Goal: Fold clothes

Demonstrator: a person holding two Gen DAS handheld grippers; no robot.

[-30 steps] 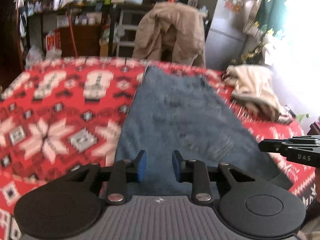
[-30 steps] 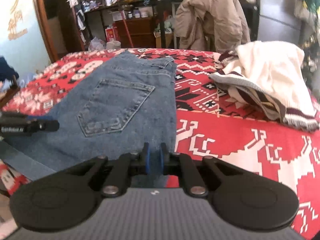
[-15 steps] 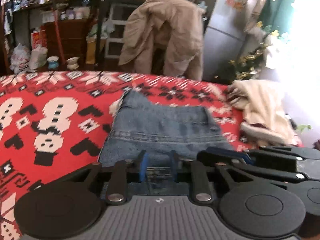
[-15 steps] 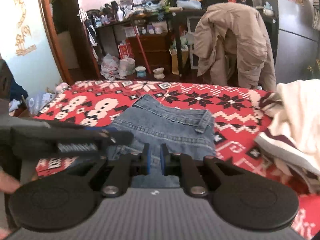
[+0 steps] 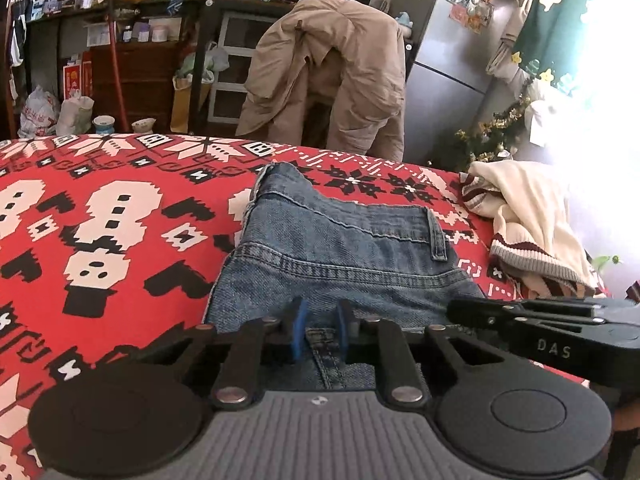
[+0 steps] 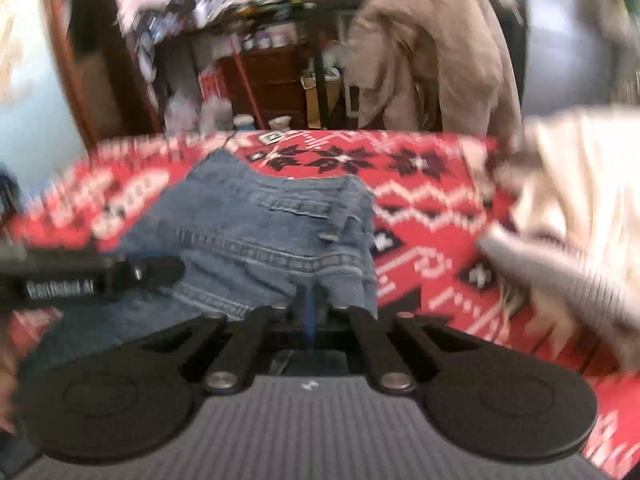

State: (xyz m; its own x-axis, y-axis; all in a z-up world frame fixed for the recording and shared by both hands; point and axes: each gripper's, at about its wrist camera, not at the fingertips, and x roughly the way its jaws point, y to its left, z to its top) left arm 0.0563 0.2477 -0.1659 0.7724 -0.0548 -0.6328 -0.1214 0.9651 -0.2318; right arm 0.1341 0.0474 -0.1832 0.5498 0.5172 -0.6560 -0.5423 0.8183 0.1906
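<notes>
Left claw (image 5: 319,334) narrow, denim fold between pads; right claw (image 6: 308,312) clamped flat. Align jeans (image 5: 340,248) edges on bed (image 5: 100,208) before release.

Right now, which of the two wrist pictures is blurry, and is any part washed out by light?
Right wrist view: smeared by motion blur, worst on the cream sweater and the far shelves, softer on the jeans. Left wrist view: sharp, stitching on the jeans reads clearly, but window glare bleaches the right edge. Both views: fisheye bends the red blanket into a curve.
</notes>
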